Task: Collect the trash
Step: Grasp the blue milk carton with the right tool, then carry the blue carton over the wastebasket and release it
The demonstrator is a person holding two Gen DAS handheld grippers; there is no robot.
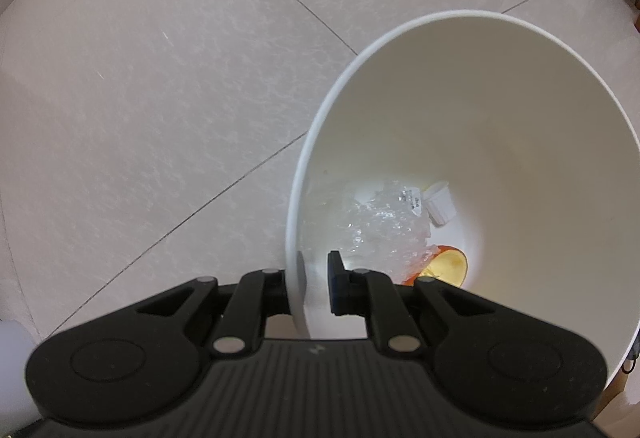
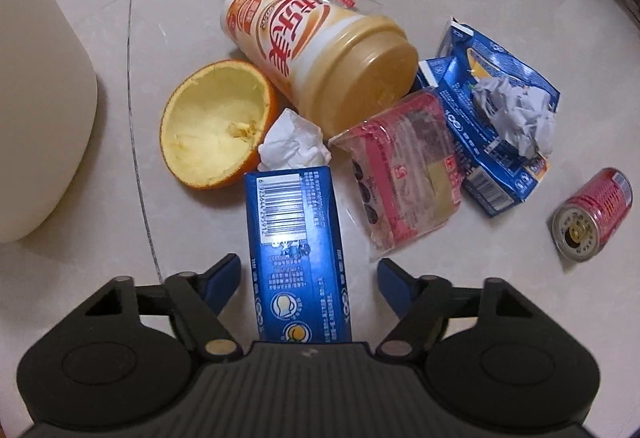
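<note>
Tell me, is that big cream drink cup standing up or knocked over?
Knocked over. The cup lies on its side on the floor, its tan lid end facing the camera.

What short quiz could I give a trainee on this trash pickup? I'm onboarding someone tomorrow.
1. True or false: the left claw straddles the rim of the white bin, one finger outside and one inside.
2. Which item lies between the open fingers of the right claw? A) red can B) blue carton C) orange peel half
3. Fill in: the crumpled clear plastic lies inside the ____.

Key: 1 true; 2 B; 3 bin.
</note>
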